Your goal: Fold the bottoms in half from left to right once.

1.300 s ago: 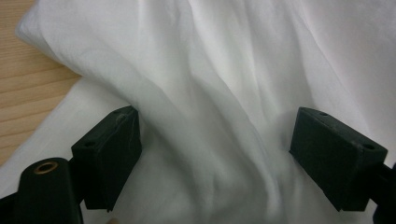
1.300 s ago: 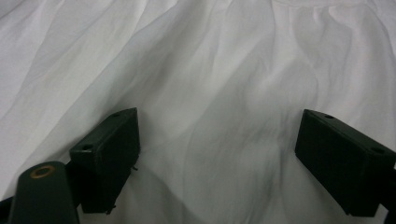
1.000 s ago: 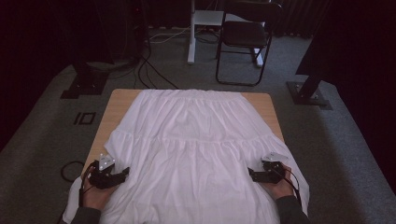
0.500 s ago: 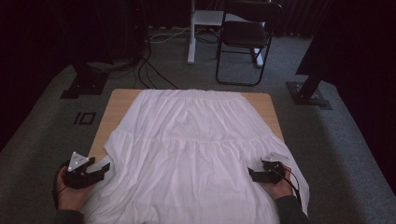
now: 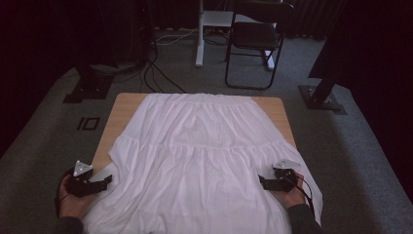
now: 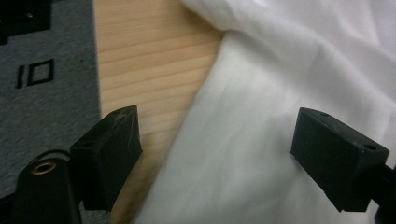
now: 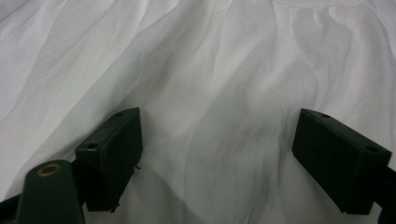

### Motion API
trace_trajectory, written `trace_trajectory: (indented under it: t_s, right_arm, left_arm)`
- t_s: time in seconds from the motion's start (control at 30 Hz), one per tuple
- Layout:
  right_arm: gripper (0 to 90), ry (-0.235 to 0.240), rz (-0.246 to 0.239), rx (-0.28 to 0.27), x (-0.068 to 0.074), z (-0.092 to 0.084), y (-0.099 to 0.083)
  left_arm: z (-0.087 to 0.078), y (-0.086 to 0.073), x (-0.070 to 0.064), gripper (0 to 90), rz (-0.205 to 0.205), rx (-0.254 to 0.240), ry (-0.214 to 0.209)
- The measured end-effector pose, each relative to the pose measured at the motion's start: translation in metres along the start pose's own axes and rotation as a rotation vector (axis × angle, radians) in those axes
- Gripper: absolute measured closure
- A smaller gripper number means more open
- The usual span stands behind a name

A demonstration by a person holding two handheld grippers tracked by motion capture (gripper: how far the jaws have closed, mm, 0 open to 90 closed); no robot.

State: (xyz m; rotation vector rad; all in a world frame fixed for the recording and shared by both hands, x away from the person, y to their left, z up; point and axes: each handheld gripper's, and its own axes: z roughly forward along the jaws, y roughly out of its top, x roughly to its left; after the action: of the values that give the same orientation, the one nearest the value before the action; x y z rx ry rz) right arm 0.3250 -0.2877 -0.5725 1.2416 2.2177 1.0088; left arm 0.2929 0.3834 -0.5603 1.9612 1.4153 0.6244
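Observation:
A white tiered skirt (image 5: 204, 161) lies spread flat over the wooden table (image 5: 122, 112), its hem hanging over the near edge. My left gripper (image 5: 104, 181) hovers at the skirt's near left edge. Its jaws have just been opening and now stand wide apart. In the left gripper view the cloth (image 6: 280, 70) and bare wood (image 6: 149, 70) lie below the left gripper (image 6: 217, 144), with nothing pinched. My right gripper (image 5: 263, 183) rests over the near right part of the skirt. The right gripper (image 7: 219, 144) is open, with rumpled cloth (image 7: 210, 70) beneath it.
Grey carpet surrounds the table. A black folding chair (image 5: 255, 39) and a white desk leg (image 5: 199, 34) stand beyond the far edge. Black stand bases (image 5: 90, 87) (image 5: 324, 100) sit at both far corners, with cables (image 5: 156, 73) on the floor.
My left hand has slid left, off the cloth toward the table's near left corner, and its jaws stand wider. The right hand has stayed put.

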Motion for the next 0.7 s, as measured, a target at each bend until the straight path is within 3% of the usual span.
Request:
trace_trajectory:
  t_s: [0.2, 0.33, 0.4, 0.47, 0.57, 0.6, 0.63, 0.7]
  right_arm:
    - [15.4, 0.000, 0.000, 0.000, 0.000, 0.000, 0.000]
    - [15.5, 0.000, 0.000, 0.000, 0.000, 0.000, 0.000]
    - [15.5, 0.000, 0.000, 0.000, 0.000, 0.000, 0.000]
    - [15.5, 0.000, -0.001, 0.000, 0.000, 0.000, 0.000]
    - [16.9, -0.001, 0.000, -0.001, 0.000, 0.000, 0.000]
    - [18.5, -0.001, 0.001, -0.002, 0.000, -0.001, -0.001]
    - [21.3, -0.002, 0.001, -0.008, 0.000, -0.002, -0.001]
    - [29.4, -0.002, 0.000, -0.018, 0.001, -0.004, -0.003]
  left_arm:
    - [0.001, 0.002, -0.019, 10.7, 0.078, 0.037, -0.060]
    - [0.001, 0.003, -0.032, 9.1, 0.093, 0.054, -0.069]
    - [-0.002, 0.004, -0.038, 13.3, 0.086, 0.063, -0.063]
    - [-0.008, 0.004, -0.044, 27.5, 0.093, 0.068, -0.075]
    - [-0.013, 0.003, -0.051, 65.0, 0.099, 0.068, -0.089]
    - [-0.014, 0.002, -0.052, 72.2, 0.103, 0.067, -0.080]
    - [-0.015, 0.002, -0.052, 79.9, 0.107, 0.065, -0.058]
    - [-0.018, 0.001, -0.049, 85.8, 0.121, 0.076, 0.023]
